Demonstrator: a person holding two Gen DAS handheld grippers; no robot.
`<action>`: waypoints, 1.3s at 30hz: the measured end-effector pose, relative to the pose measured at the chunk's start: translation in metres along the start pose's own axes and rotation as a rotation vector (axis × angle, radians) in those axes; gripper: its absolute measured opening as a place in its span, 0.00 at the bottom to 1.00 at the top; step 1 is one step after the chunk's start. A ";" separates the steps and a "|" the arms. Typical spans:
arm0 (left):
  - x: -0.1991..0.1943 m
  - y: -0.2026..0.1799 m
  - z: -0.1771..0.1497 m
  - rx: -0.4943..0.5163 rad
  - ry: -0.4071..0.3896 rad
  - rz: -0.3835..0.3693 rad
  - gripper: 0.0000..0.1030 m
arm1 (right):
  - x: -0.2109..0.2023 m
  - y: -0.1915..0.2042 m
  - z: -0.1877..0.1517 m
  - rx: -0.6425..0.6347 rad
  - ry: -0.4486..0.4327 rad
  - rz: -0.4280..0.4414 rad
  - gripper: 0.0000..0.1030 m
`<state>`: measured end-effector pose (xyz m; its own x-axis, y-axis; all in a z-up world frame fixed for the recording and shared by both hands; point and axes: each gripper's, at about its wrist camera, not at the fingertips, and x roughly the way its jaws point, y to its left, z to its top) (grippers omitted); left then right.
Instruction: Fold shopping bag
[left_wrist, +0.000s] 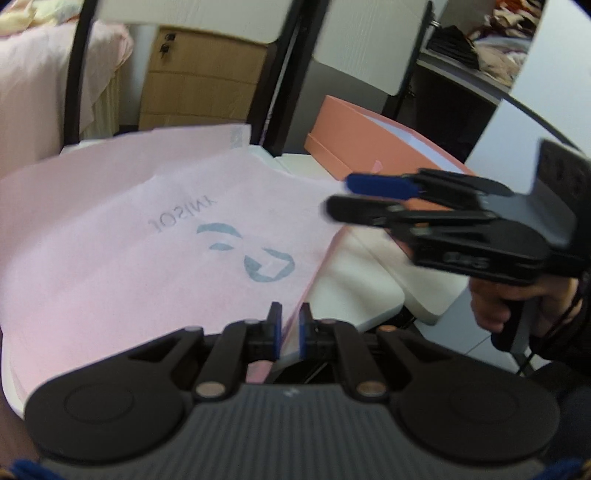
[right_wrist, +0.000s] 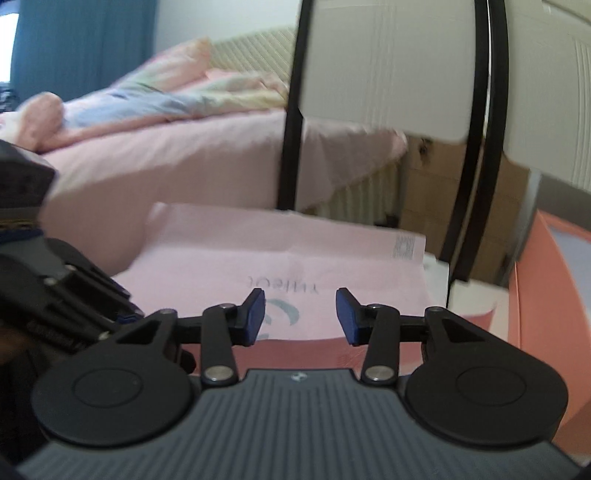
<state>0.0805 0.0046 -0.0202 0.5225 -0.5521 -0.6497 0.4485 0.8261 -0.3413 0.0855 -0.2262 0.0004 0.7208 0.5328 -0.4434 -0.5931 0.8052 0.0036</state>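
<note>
Pink shopping bag (left_wrist: 122, 236) spread flat on the white table (left_wrist: 373, 280), printed logo (left_wrist: 258, 258) up, far edge lifted a little. Taken as landmark here.

At near edge of the bag: left gripper (left_wrist: 289, 325), jaws nearly together and clamped on the bag's near edge, as it seems; picture blurred there, so the contact not fully sure.

At right edge of the bag: right gripper (left_wrist: 338, 197), fingers apart, nothing between them, hovering just above the edge. Same in its own view (right_wrist: 300, 317): gap open, bag behind.

Right of the bag: orange box (left_wrist: 354, 144), just beside.

Thin, light, soft nonwoven sheet by its look; likely to flop and slide. Better pinched at a corner or hem, both layers together.
</note>
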 end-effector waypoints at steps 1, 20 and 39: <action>0.002 0.003 0.000 -0.014 0.005 -0.002 0.09 | -0.002 -0.004 -0.002 0.013 -0.011 0.018 0.45; 0.022 0.055 0.000 -0.299 0.019 -0.107 0.11 | 0.048 -0.016 -0.015 0.026 0.064 0.116 0.45; -0.011 -0.045 -0.011 0.277 -0.176 0.088 0.56 | 0.065 -0.013 -0.029 0.013 0.226 0.118 0.44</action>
<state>0.0464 -0.0249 -0.0050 0.6743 -0.5115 -0.5326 0.5637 0.8224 -0.0761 0.1296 -0.2102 -0.0547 0.5479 0.5526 -0.6280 -0.6624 0.7451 0.0777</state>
